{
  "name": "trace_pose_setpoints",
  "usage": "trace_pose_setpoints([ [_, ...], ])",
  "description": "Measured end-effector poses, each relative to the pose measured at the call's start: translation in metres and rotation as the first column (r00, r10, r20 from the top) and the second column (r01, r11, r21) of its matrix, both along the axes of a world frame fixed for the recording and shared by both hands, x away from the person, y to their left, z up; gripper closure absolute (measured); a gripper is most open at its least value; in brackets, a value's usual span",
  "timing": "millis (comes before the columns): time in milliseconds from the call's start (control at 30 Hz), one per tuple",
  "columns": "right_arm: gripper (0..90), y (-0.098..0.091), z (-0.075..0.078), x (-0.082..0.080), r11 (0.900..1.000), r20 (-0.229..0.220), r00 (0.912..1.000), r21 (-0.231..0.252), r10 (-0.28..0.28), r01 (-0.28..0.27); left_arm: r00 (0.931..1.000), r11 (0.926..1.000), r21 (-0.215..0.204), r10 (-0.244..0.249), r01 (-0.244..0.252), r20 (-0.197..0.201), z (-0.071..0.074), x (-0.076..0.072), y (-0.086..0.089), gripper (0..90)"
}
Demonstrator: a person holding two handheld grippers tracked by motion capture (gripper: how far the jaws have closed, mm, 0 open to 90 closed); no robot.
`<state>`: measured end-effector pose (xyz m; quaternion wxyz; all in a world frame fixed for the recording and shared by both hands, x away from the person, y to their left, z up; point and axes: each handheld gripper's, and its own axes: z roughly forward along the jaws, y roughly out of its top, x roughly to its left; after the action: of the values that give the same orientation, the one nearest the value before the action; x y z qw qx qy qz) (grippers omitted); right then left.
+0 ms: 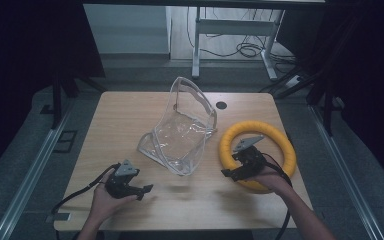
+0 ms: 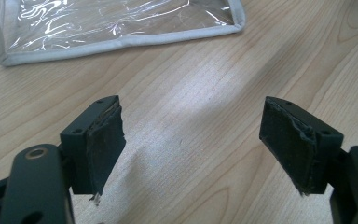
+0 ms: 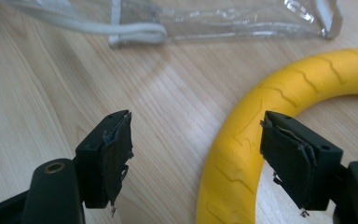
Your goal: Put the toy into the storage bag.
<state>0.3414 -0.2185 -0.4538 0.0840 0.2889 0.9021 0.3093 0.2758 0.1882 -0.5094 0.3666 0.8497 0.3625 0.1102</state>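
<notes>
Both tools gape wide: the right tool (image 3: 196, 158) straddles the ring's (image 3: 242, 154) near arc by the table's right edge; the left tool (image 2: 191, 149) lies farther off

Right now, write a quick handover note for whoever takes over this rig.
Left tool: open, holding nothing, over bare wood just short of the clear pouch.
Right tool: open, straddling the near rim of the yellow ring, not clamped.
Pouch stands mid-table, mouth open; ring lies flat to its right, outside it.
Done: nothing gripped yet.
Left: probably close on the ring and move it toward the pouch, with the left tool steadying the pouch.
</notes>
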Motion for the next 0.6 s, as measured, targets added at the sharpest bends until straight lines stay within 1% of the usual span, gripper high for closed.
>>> trace_pose_setpoints([
  [133, 26.4, 0.000, -0.003, 0.004, 0.9996, -0.029, 0.9995, -0.026, 0.006, -0.007, 1.0000, 1.0000, -0.001, 0.000, 0.000, 0.000, 0.000, 0.000, 0.000, 21.8],
  [300, 27.0, 0.000, -0.005, 0.008, 0.9982, -0.047, 0.9989, -0.059, 0.008, -0.011, 1.0000, 1.0000, -0.001, 0.002, -0.002, -0.001, 0.000, 0.000, 0.000, 21.7],
  [333, 27.0, 0.000, -0.005, 0.008, 0.9982, -0.047, 0.9989, -0.059, 0.008, -0.011, 1.0000, 1.0000, -0.001, 0.002, -0.002, -0.001, 0.000, 0.000, 0.000, 21.8],
  [400, 26.9, 0.000, -0.006, 0.011, 0.9957, -0.059, 0.9982, -0.092, 0.007, -0.013, 1.0000, 1.0000, -0.001, 0.001, -0.001, -0.002, 0.000, 0.000, 0.000, 21.8],
  [500, 27.0, 0.000, -0.006, 0.012, 0.9925, -0.063, 0.9980, -0.122, 0.003, -0.011, 1.0000, 1.0000, 0.000, 0.000, 0.000, -0.002, -0.001, 0.000, -0.001, 21.7],
  [600, 26.8, 0.000, -0.007, 0.013, 0.9853, -0.073, 0.9973, -0.170, 0.006, -0.018, 1.0000, 1.0000, 0.000, 0.000, 0.000, -0.001, -0.001, 0.000, 0.000, 21.8],
])
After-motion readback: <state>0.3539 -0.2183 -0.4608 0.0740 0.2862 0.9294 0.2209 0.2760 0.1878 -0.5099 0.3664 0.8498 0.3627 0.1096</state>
